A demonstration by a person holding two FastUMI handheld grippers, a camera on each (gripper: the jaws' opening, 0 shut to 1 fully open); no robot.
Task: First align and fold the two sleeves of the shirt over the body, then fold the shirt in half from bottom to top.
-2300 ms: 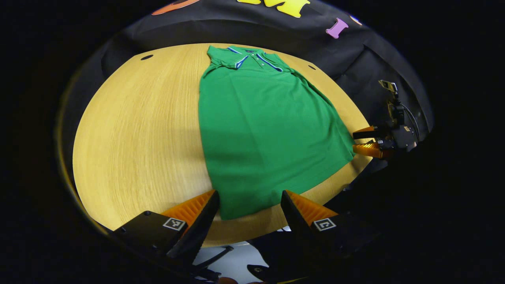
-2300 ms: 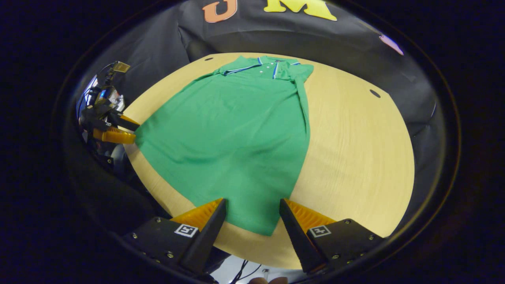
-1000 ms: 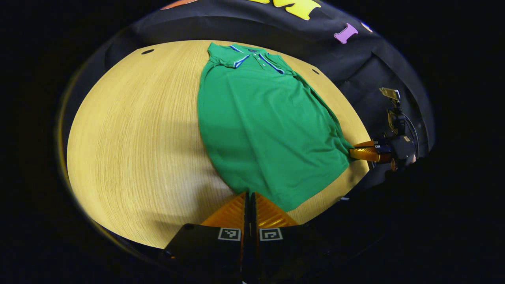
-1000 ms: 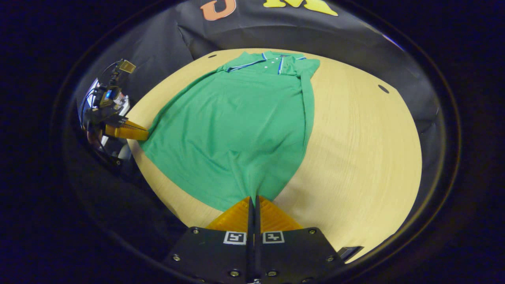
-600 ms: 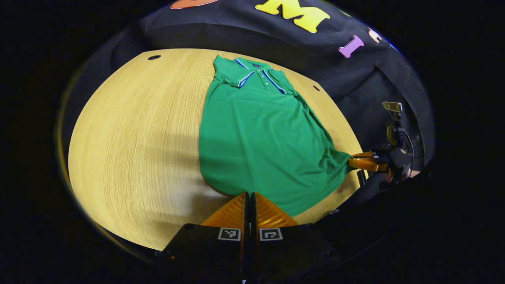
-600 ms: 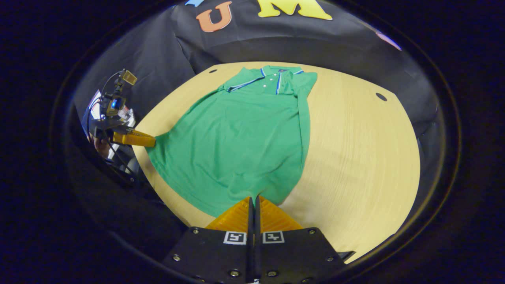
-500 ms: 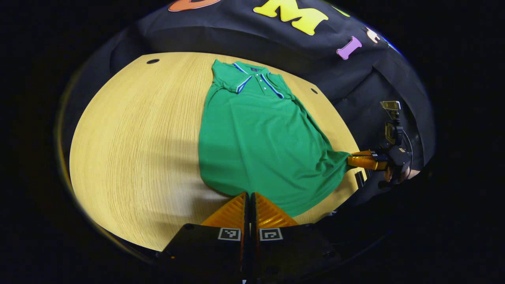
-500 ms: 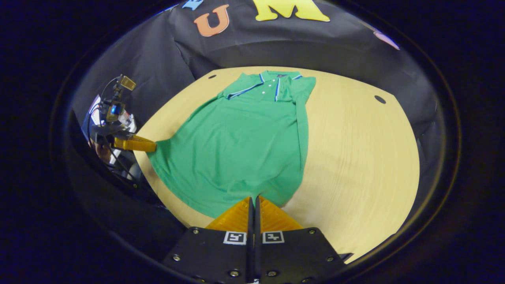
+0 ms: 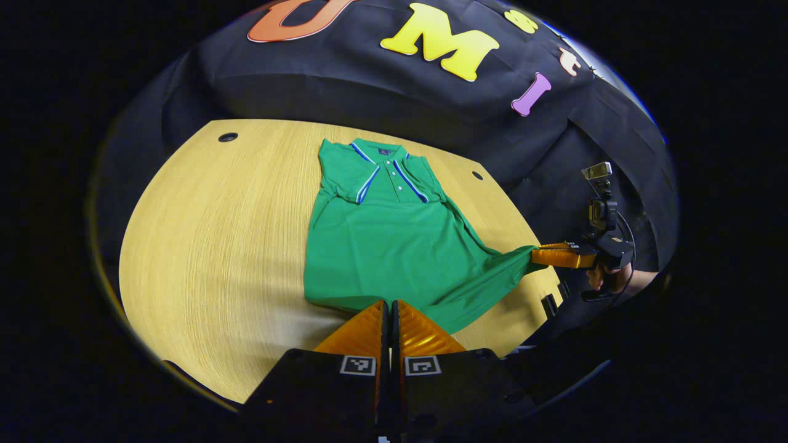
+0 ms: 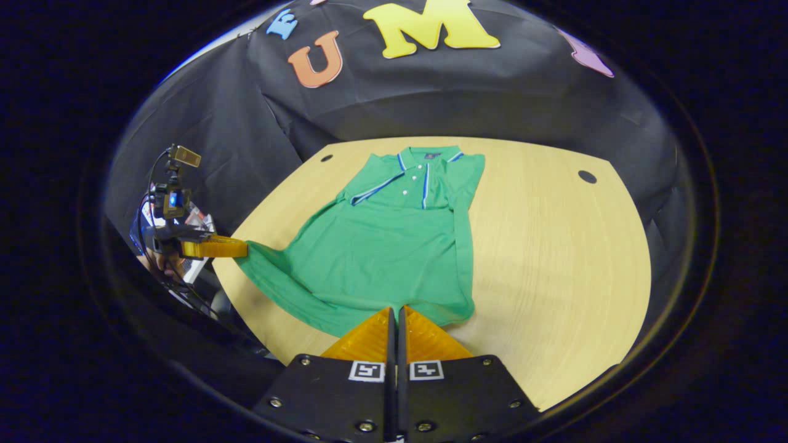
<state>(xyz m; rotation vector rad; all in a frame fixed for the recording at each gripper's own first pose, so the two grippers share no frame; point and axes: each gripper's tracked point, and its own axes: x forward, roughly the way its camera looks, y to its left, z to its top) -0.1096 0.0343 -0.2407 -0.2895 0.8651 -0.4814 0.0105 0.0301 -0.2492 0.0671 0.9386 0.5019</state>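
A green polo shirt [image 9: 394, 246] [image 10: 394, 246] lies on the round wooden table [image 9: 215, 234] [image 10: 554, 246], collar at the far side, both sleeves folded over the body. My left gripper [image 9: 389, 303] is shut on the hem's left corner and holds it off the table. My right gripper [image 10: 396, 309] is shut on the hem's right corner, also raised. The hem hangs slack between the two. In the left gripper view the right gripper [image 9: 534, 255] is at the right with a hand [image 9: 600, 278] behind it. The left gripper [image 10: 245, 248] sits at the left of the right gripper view.
Small dark holes [image 9: 228, 136] [image 10: 586, 176] mark the tabletop near its far rim. Bare wood lies on both sides of the shirt. The black cloth wall [image 9: 369, 86] stands just behind the table.
Both grippers, open at the hem corners 2.3 s ago, closed on them. Since then they have lifted the hem and carried it toward the collar; the flat part of the shirt is shorter.
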